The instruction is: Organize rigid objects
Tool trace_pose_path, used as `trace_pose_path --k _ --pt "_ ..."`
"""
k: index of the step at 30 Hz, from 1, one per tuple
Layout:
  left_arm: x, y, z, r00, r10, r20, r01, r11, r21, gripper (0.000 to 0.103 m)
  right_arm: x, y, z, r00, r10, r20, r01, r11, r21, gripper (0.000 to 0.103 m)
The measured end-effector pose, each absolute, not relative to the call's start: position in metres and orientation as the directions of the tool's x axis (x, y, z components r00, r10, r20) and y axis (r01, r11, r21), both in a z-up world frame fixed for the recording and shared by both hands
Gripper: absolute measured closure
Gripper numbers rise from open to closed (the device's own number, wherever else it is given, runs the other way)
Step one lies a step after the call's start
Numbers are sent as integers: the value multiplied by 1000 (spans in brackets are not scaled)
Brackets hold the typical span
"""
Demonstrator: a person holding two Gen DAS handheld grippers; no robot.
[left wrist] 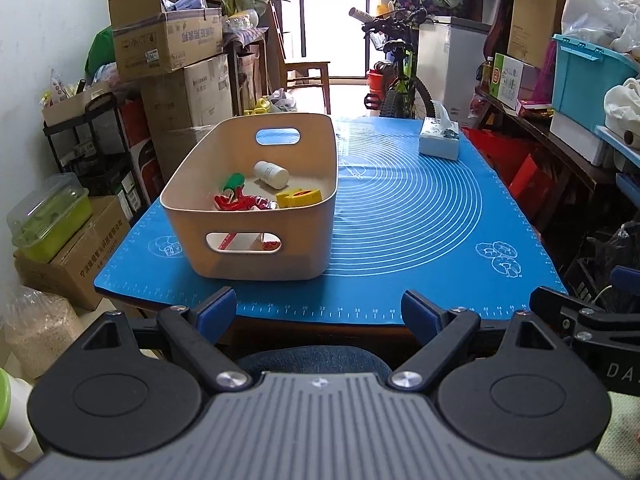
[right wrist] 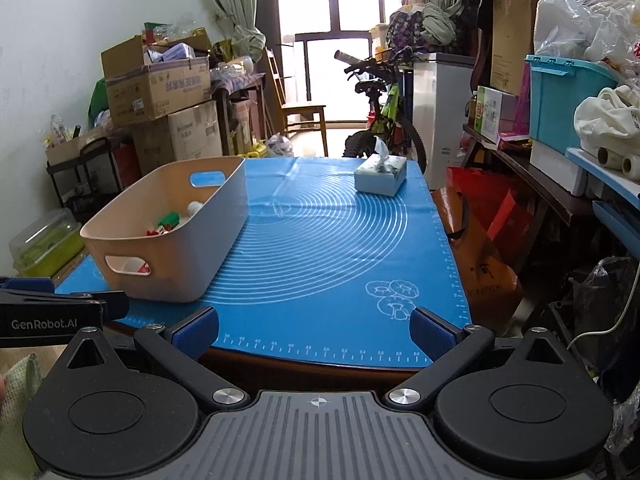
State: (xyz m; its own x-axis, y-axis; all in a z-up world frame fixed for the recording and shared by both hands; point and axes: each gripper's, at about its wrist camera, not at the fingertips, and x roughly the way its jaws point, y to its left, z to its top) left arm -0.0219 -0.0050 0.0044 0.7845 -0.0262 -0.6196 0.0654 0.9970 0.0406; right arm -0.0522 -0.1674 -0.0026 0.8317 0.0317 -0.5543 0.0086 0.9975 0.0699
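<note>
Bin (left wrist: 256, 240) already holds white bottle (left wrist: 271, 174), yellow piece (left wrist: 299, 197), red and green bits; mat (left wrist: 420, 220) bare besides tissue box (left wrist: 439, 139). Task looks about finished. Left gripper (left wrist: 320, 312), right gripper (right wrist: 316, 330): jaws spread, empty.

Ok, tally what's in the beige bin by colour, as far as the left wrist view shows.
White: 1, bottle
Green: 1, green-handled item
Red: 1, red tool
Yellow: 1, yellow block
Total: 4 visible in the bin; the wall may hide more.

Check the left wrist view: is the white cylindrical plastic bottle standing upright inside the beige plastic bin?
No, the white cylindrical plastic bottle lies on its side on the floor of the beige plastic bin.
</note>
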Motion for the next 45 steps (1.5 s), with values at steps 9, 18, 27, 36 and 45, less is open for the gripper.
trace_pose_path --k 9,18,27,36,45 --pt "-22 -5 4 784 -20 -621 62 997 46 14 -52 -167 -2 832 30 -554 10 998 69 3" --pt "-22 -5 4 784 -20 -620 61 997 46 14 -54 -165 -3 831 26 -555 5 998 56 3" --pt "-22 -5 4 785 -20 -620 62 997 46 14 -54 -167 -3 832 27 -553 4 998 55 3" --pt "-22 -5 4 785 -21 -619 62 997 46 14 -54 -167 -3 833 27 -553 4 998 55 3" --pt "-22 -5 4 785 -20 -619 62 997 47 14 -54 -166 -2 832 26 -554 5 998 55 3"
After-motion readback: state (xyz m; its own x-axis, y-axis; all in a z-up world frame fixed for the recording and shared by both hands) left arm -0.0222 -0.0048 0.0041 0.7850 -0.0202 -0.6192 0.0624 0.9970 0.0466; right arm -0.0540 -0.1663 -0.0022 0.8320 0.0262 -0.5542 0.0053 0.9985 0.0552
